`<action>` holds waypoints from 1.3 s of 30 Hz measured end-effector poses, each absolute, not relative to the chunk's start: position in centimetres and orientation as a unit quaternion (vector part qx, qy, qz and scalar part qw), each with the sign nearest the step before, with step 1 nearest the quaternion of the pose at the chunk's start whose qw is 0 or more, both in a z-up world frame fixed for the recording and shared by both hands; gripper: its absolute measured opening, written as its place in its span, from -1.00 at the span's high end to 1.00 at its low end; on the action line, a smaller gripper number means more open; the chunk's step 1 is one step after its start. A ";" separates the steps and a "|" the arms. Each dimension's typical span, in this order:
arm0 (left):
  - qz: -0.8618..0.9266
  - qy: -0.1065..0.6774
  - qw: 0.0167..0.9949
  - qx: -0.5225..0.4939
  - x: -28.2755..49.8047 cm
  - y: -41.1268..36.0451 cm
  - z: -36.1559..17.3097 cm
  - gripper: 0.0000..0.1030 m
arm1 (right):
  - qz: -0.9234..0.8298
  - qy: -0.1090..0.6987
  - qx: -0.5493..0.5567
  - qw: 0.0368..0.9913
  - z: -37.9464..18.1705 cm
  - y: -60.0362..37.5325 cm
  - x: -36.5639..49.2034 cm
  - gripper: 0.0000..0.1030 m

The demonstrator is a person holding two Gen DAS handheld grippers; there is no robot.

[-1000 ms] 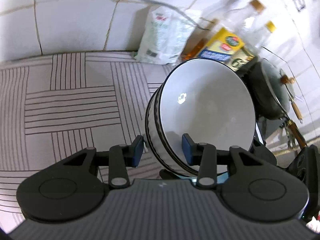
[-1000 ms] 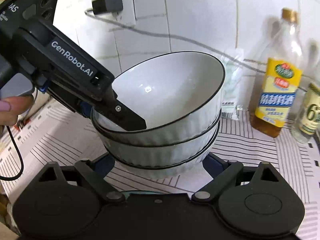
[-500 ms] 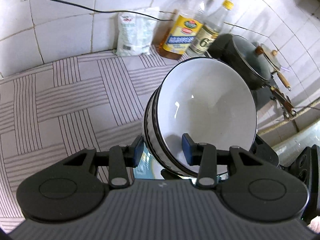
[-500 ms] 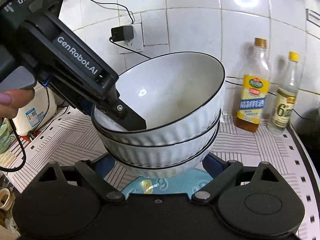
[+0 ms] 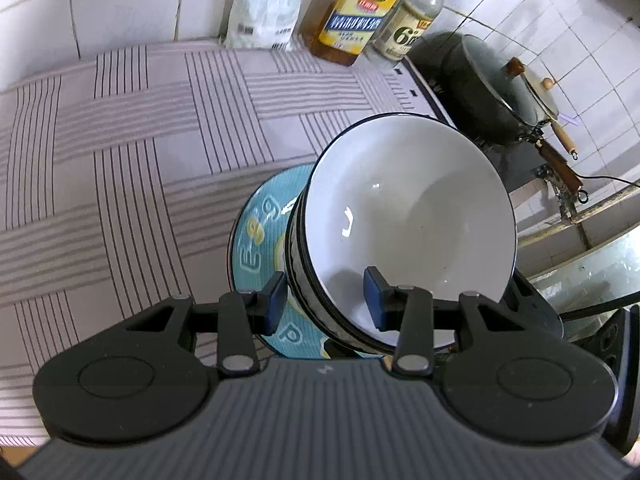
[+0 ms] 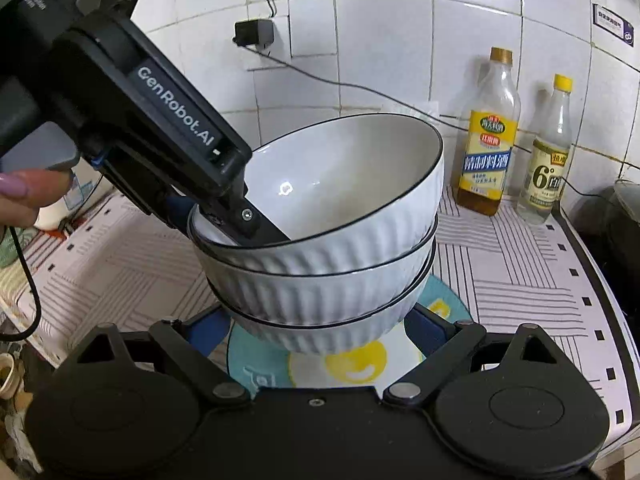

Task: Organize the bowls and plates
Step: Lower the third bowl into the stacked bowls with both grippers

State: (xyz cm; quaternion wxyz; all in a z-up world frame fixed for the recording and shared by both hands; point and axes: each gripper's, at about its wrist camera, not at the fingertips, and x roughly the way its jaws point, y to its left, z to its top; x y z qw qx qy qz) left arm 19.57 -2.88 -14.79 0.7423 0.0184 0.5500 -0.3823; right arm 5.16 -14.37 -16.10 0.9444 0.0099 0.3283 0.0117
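The left hand-held gripper (image 5: 324, 306) pinches the rim of three stacked white bowls (image 6: 332, 264), one pad inside. The right hand-held gripper (image 6: 320, 328) clamps the lowest bowl's base. The stack hangs tilted over one blue plate (image 5: 256, 232) on the striped tabletop (image 5: 120, 152). At one o'clock stand two bottles (image 6: 486, 152).

- Counter (image 5: 120, 152): covered by a pale cloth with dark line blocks, running to the tiled wall.
- Blue plate (image 5: 256, 236) lies flat on it, just beyond the left tongs' tips.
- Far ahead, at the wall: white bag (image 5: 266, 4), oil bottle (image 5: 356, 16), clear bottle (image 5: 416, 20), side by side.
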 end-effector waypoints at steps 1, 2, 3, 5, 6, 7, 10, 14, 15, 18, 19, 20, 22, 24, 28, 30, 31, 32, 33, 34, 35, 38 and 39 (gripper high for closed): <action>-0.380 0.552 0.742 0.014 19.5 -2.9 -15.1 0.23 | 0.014 0.328 0.010 0.944 -16.3 -14.5 5.1 -0.87; -0.378 0.554 0.742 0.012 19.4 -2.9 -15.4 0.23 | 0.016 0.329 0.011 0.944 -16.6 -14.7 4.9 -0.87; -0.377 0.554 0.742 0.013 19.4 -3.1 -15.7 0.23 | 0.018 0.330 0.013 0.944 -16.8 -14.9 4.9 -0.87; -0.371 0.557 0.743 0.011 19.4 -3.4 -16.4 0.23 | 0.022 0.332 0.014 0.943 -17.3 -15.2 4.9 -0.87; -0.369 0.558 0.744 0.013 19.3 -3.7 -16.6 0.23 | 0.023 0.335 0.013 0.942 -17.6 -15.4 5.0 -0.87; -0.369 0.557 0.744 0.015 19.3 -3.9 -16.9 0.23 | 0.024 0.337 0.012 0.941 -17.8 -15.6 5.1 -0.87; -0.365 0.559 0.745 0.019 19.4 -4.5 -17.8 0.23 | 0.030 0.340 0.008 0.940 -18.9 -16.2 5.3 -0.87; -0.357 0.561 0.746 0.028 19.4 -5.3 -19.0 0.23 | 0.036 0.347 -0.008 0.937 -19.9 -16.6 5.9 -0.87; -0.356 0.561 0.746 0.031 19.4 -5.6 -19.3 0.23 | 0.036 0.348 -0.014 0.937 -20.2 -16.8 6.0 -0.87; -0.360 0.561 0.745 0.037 19.5 -6.1 -19.8 0.23 | 0.036 0.351 -0.014 0.936 -20.9 -17.2 6.1 -0.87; -0.364 0.560 0.744 0.042 19.6 -6.3 -19.7 0.23 | 0.035 0.349 -0.016 0.936 -20.9 -17.4 6.2 -0.87; -0.366 0.559 0.743 0.045 19.7 -6.5 -19.7 0.23 | 0.035 0.349 -0.016 0.936 -20.9 -17.4 6.2 -0.87; -0.364 0.561 0.742 0.047 20.0 -6.9 -19.6 0.23 | 0.036 0.349 -0.013 0.936 -20.9 -17.7 6.4 -0.87; -0.362 0.559 0.744 0.053 20.1 -7.1 -19.5 0.23 | 0.035 0.350 -0.010 0.936 -20.9 -17.7 6.4 -0.87; -0.362 0.549 0.750 0.068 19.5 -7.5 -19.4 0.23 | 0.035 0.349 -0.014 0.936 -21.2 -17.5 6.1 -0.87; -0.360 0.544 0.755 0.070 19.4 -7.5 -19.4 0.23 | 0.033 0.350 -0.005 0.936 -21.2 -17.6 5.9 -0.87; -0.357 0.541 0.758 0.069 19.3 -7.6 -19.4 0.23 | 0.032 0.349 0.003 0.936 -21.2 -17.8 6.0 -0.87; -0.355 0.538 0.762 0.068 19.2 -7.6 -19.4 0.23 | 0.031 0.349 0.013 0.936 -21.3 -18.1 6.1 -0.87; -0.354 0.535 0.764 0.067 19.1 -7.7 -19.4 0.23 | 0.029 0.350 0.027 0.936 -21.4 -18.4 6.1 -0.87; -0.352 0.532 0.767 0.068 18.9 -7.8 -19.3 0.23 | 0.028 0.351 0.033 0.936 -21.4 -18.5 6.1 -0.87; -0.350 0.530 0.770 0.070 18.8 -7.9 -19.3 0.23 | 0.028 0.351 0.029 0.936 -21.4 -18.5 6.2 -0.87; -0.346 0.529 0.773 0.061 18.8 -7.7 -19.3 0.23 | 0.027 0.349 0.026 0.936 -21.6 -18.5 6.2 -0.87; -0.344 0.531 0.772 0.056 18.9 -7.7 -19.4 0.23 | 0.028 0.349 0.025 0.936 -21.6 -18.5 6.2 -0.87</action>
